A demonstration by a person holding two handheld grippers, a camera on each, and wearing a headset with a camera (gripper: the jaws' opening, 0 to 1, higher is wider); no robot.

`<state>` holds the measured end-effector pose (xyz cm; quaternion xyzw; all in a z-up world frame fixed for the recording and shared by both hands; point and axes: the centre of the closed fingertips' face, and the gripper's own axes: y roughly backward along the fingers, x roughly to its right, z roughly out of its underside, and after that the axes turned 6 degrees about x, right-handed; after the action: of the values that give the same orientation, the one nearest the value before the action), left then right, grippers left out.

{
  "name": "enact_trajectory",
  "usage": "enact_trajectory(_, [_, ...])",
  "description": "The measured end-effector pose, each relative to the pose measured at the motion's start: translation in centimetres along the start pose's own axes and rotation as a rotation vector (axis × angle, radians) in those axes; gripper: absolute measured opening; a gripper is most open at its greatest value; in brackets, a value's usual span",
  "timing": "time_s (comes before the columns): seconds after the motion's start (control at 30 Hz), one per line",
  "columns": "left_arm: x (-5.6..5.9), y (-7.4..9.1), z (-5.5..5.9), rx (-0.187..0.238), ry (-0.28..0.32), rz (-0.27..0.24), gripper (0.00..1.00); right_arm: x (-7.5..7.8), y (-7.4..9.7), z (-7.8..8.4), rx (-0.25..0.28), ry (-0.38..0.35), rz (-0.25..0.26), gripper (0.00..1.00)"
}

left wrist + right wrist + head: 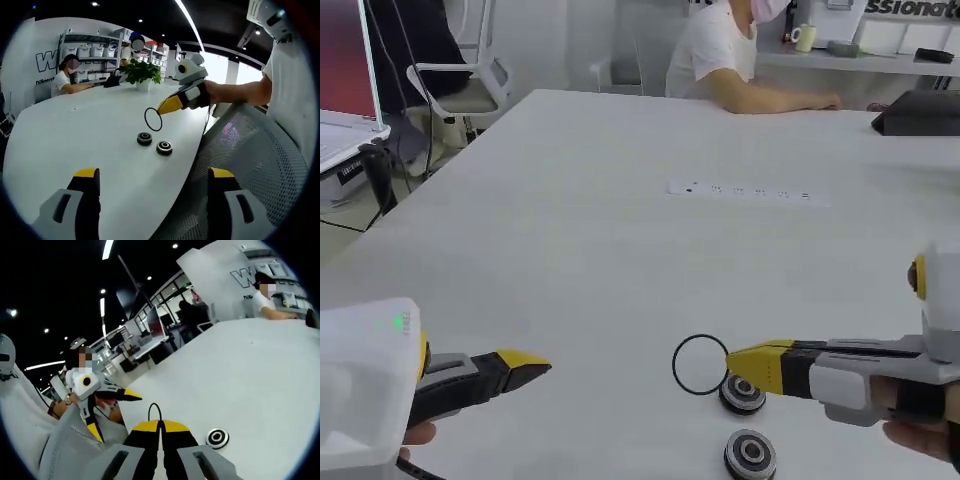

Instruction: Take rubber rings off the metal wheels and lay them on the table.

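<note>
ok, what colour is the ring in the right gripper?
The rubber ring is black; clearest in the head view.

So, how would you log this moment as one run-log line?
left gripper: open, empty | right gripper: shut on rubber ring, held off table | metal wheels: two on table

I face a long white table in a bright office: a power strip lies mid-table, a person sits at the far end, and shelves of bins line the wall.
</note>
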<state>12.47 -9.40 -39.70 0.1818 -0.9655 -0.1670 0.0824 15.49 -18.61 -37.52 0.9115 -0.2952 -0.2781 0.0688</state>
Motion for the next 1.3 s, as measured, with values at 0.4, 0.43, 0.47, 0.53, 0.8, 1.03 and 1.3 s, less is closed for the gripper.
enact_trajectory(0.4, [-0.1,0.0,0.1,0.002,0.017,-0.004,0.86,0.1,-1.5,1.9,-0.029,0.087,0.011,0.00])
enact_trajectory(0.43, [-0.1,0.1,0.1,0.002,0.018,-0.005,0.86,0.0,-1.5,2.2,-0.042,0.098,0.007,0.00])
enact_trajectory(0.47, [-0.2,0.1,0.1,0.002,0.019,-0.008,0.86,0.1,-1.6,2.4,-0.054,0.117,0.008,0.00])
enact_trajectory(0.53, [-0.2,0.1,0.1,0.004,0.021,-0.010,0.86,0.3,-1.8,2.6,-0.055,0.151,0.011,0.00])
enact_trajectory(0.8, [-0.1,0.1,0.3,-0.012,0.011,-0.005,0.84,1.0,-2.4,5.3,-0.154,0.180,0.026,0.00])
enact_trajectory(1.03, [-0.2,0.1,0.4,-0.010,0.018,-0.012,0.83,0.8,-3.0,6.6,-0.191,0.289,0.005,0.00])
enact_trajectory(1.3, [-0.1,0.1,0.5,-0.019,0.019,-0.008,0.83,2.0,-3.1,6.7,-0.192,0.416,0.032,0.00])
